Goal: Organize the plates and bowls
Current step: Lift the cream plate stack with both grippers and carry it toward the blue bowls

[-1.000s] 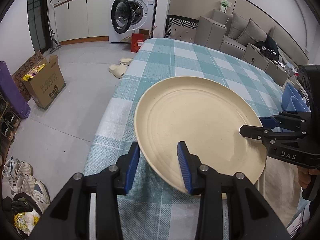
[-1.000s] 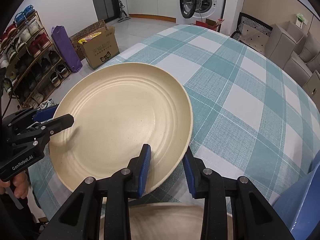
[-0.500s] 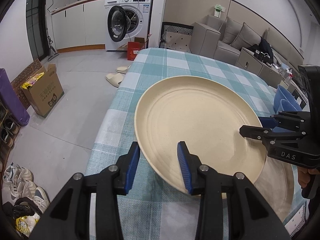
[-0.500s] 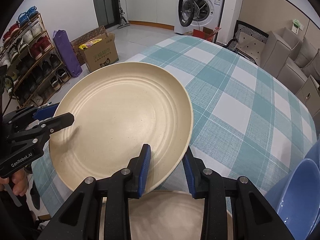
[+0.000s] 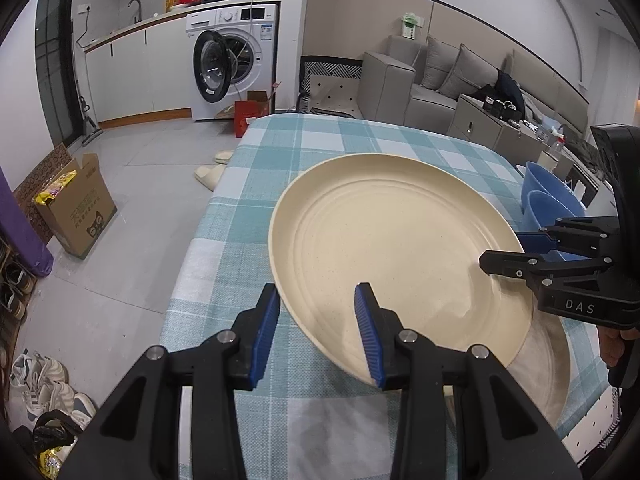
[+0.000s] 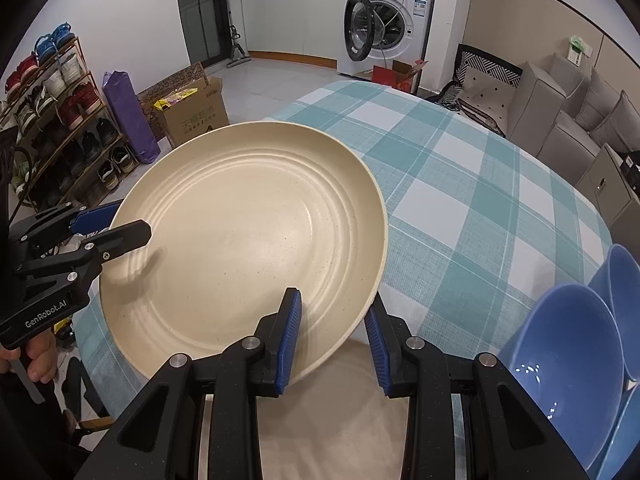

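Both claws [image 5: 316, 336] [image 6: 334, 340] clamped on cream plate [image 5: 396, 252]; 2nd plate [image 6: 332, 412] below, blue bowls [image 6: 568, 364] beside

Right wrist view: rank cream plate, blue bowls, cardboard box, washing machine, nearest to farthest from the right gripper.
1. Cream plate: its rim is clamped in the right gripper, left of centre.
2. Blue bowls: on the tablecloth, lower right.
3. Cardboard box: on the floor past the table's left edge.
4. Washing machine: against the back wall, door open.
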Available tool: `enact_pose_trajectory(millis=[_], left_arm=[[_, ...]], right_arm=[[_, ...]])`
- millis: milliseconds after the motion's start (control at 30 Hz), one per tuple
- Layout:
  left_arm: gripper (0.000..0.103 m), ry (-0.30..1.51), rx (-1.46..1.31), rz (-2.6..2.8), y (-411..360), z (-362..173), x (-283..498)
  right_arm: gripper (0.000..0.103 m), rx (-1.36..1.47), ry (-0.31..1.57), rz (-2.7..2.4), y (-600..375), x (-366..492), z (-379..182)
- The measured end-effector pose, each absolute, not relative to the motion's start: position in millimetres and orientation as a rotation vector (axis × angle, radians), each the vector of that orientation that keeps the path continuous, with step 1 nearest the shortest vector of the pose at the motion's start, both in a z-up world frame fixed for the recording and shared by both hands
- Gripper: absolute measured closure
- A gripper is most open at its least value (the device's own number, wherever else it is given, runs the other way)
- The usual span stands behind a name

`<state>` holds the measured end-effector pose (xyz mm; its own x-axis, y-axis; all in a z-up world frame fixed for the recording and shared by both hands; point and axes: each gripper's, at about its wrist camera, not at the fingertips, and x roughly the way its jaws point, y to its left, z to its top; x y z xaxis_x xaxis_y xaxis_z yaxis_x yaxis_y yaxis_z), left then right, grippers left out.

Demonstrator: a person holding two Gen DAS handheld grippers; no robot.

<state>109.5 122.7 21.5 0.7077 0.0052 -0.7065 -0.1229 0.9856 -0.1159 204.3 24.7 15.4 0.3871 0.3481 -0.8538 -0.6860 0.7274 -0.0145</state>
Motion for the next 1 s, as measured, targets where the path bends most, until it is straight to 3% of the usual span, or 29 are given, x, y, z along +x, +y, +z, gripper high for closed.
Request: enact_pose_trajectory(millis=[1000], left_arm=[[0.065, 0.794, -0.049, -0.053, 53.5, 23.9, 87.7]], right_arm=[[0.070, -0.281, 0.975, 0.589, -64.5, 142.7, 17.4]])
